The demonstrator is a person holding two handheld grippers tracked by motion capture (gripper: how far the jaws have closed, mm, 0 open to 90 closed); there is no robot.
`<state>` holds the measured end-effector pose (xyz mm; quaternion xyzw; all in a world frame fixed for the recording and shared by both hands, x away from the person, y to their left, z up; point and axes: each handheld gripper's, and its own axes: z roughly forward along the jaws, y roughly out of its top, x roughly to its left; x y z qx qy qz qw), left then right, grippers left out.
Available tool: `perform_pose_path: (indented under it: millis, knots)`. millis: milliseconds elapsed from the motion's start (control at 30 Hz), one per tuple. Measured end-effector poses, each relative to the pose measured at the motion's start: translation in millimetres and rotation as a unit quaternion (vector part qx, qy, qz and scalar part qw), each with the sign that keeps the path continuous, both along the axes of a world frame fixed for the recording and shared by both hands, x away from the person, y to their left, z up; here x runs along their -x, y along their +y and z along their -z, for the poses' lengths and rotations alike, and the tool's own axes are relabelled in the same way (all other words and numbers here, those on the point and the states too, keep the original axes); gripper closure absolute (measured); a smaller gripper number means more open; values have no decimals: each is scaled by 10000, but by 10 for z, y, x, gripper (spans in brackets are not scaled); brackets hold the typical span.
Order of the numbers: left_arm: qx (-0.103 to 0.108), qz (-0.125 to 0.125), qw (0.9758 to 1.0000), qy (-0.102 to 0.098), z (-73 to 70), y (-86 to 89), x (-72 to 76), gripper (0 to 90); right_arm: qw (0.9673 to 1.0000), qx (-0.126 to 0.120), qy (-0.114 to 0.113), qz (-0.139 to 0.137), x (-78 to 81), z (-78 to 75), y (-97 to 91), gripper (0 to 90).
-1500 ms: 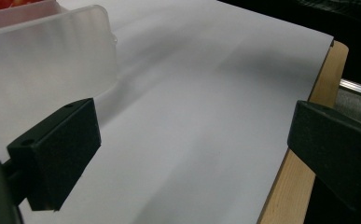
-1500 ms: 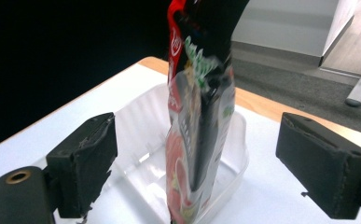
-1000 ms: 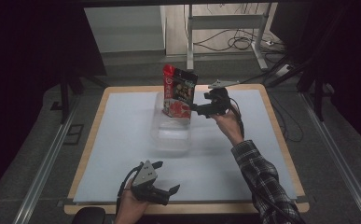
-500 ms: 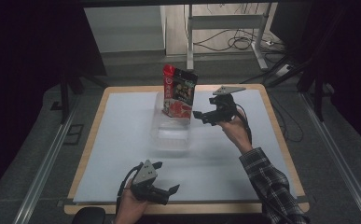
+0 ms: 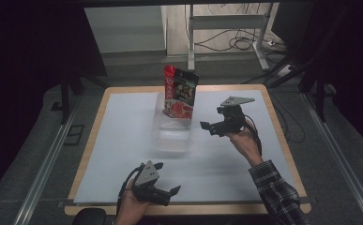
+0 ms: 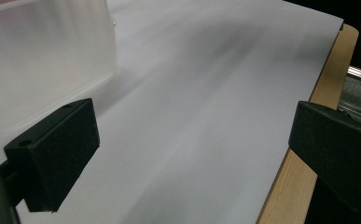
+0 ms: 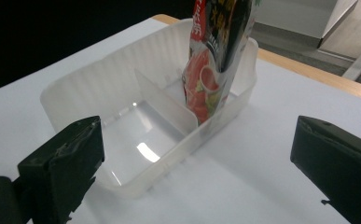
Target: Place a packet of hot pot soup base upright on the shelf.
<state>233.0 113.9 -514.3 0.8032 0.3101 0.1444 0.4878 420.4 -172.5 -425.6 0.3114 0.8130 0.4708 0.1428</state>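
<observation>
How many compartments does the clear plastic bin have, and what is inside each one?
2. The bin is split by one divider. The far compartment holds the standing snack pouch; the near compartment, closer to the right gripper, looks empty. No other divider is visible.

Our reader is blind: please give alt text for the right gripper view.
A red snack bag stands upright in the far compartment of a clear plastic bin with a divider; the near compartment is empty. Two black jaws stand wide apart in front, on a white table.
</observation>
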Motion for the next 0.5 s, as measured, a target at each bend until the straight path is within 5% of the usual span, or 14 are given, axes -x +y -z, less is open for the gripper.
perform_pose_path:
  millis: [500]
  knots:
    - [-126,73,9999,-7,14,-1,-2,20,10000,50,-20,-22,278,54,-126,13]
